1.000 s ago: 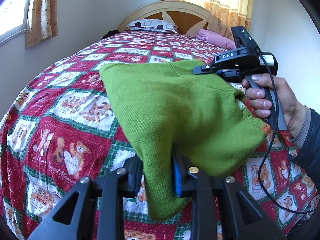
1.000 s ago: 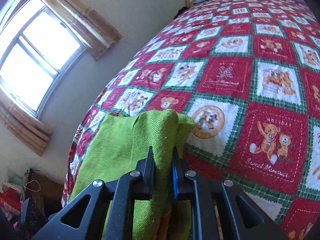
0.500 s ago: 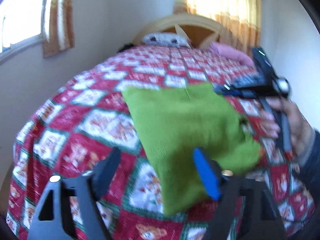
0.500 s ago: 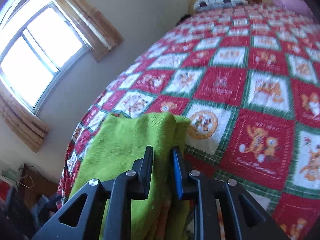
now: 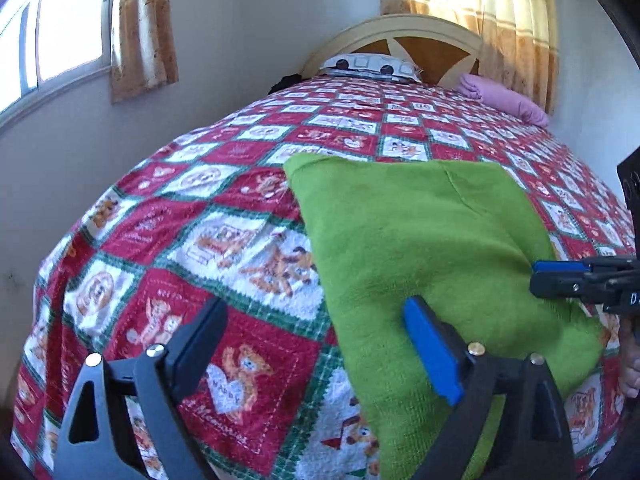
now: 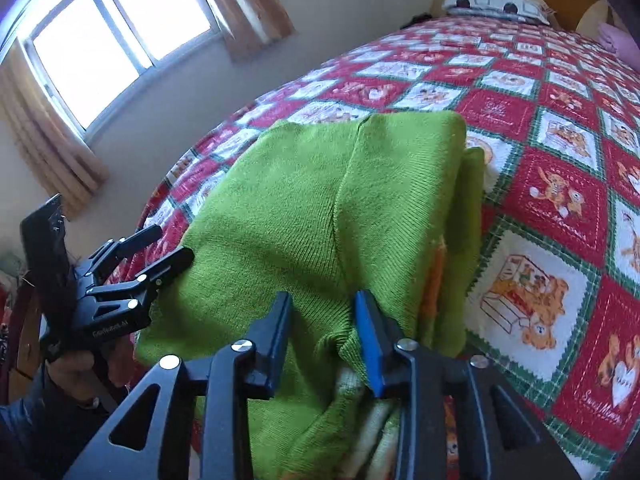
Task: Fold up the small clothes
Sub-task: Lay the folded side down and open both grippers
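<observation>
A green knitted sweater (image 5: 420,240) lies folded on the patchwork bedspread (image 5: 180,240). My left gripper (image 5: 316,344) hovers over its near left edge. Its jaws are wide apart and still opening, and neither pad presses the cloth. In the right wrist view the sweater (image 6: 288,208) fills the middle. My right gripper (image 6: 322,332) is over its near end with the jaws opening. A loose fold lies between them, not pinched. The left gripper (image 6: 168,246) shows at the sweater's left side, and the right gripper (image 5: 560,276) at its right edge.
The bed runs back to a wooden headboard (image 5: 400,36) with a patterned pillow (image 5: 368,66) and a pink folded cloth (image 5: 500,96). A wall with a window (image 6: 112,40) and curtains borders the bed's left side. A person's hand (image 6: 80,364) grips the left tool.
Both grippers were shut on the green sweater and have let it go. The left jaws spread wide and drew back; the right jaws parted. The sweater now rests on the bed.
</observation>
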The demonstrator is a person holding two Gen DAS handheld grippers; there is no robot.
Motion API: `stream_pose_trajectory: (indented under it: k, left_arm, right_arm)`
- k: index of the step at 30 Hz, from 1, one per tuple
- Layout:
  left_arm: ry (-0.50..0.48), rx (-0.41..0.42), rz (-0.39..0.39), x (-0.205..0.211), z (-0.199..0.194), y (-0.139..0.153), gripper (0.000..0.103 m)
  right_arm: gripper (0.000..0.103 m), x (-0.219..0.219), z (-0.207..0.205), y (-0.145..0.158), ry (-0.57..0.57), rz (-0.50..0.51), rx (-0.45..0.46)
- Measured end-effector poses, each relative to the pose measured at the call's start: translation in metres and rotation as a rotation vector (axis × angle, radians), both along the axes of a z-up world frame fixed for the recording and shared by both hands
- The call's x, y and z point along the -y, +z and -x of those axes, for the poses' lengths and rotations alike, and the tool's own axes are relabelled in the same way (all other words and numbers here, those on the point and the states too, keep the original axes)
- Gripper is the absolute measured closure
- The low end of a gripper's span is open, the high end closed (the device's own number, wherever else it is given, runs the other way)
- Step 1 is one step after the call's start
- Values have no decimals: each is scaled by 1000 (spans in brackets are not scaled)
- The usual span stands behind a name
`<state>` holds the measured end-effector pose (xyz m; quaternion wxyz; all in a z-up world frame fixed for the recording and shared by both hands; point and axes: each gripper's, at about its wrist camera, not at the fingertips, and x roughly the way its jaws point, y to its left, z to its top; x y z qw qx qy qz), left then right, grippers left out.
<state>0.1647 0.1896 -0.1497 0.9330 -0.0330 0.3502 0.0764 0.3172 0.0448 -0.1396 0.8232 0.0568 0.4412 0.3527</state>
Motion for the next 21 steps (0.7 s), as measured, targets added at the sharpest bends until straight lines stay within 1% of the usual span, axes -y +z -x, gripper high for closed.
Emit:
stream_pose_trajectory:
  k: [1,2,3,6,8,11,13,15,16,17,18,19,21]
  left_arm:
    - [4,6,-2,0,0,-2,8]
    - [17,17,-7,0,1,-4,3]
    - [31,23,-10,-2,1,-6,0]
    - [49,24,22,-5,3,-5,0]
    - [47,27,12,-2,7,-1,0]
    - [26,29,-20,7,22,14,0]
    - [8,61,-21,13,34,26,0]
    - [-17,104,-29,21,48,42,0]
    - [-28,122,-32,24,53,50,0]
    - [-35,134,-32,26,55,55,0]
    - [-43,146,-29,29,59,61,0]
    - [-51,154,-23,31,61,65,0]
    - [-61,169,-12,34,65,73,0]
  right_arm:
    - [74,4,-1,-1,-8,-18,-9]
    - [74,6,-3,-3,-15,-27,-16]
    - [74,7,-4,-5,-14,-34,-18]
    - [74,9,-4,-8,7,-50,19]
    - [74,12,-1,-9,-1,-68,34]
    - [71,11,10,2,-52,-52,54]
    - [51,18,26,20,-114,-67,62]
    - [46,25,39,37,-155,-88,96]
    - [46,29,50,50,-183,-91,128]
    - [45,31,57,60,-201,-89,151]
    - [42,34,69,72,-228,-84,185]
    - [38,36,75,79,-244,-80,206]
    - [35,37,89,92,-264,-68,246]
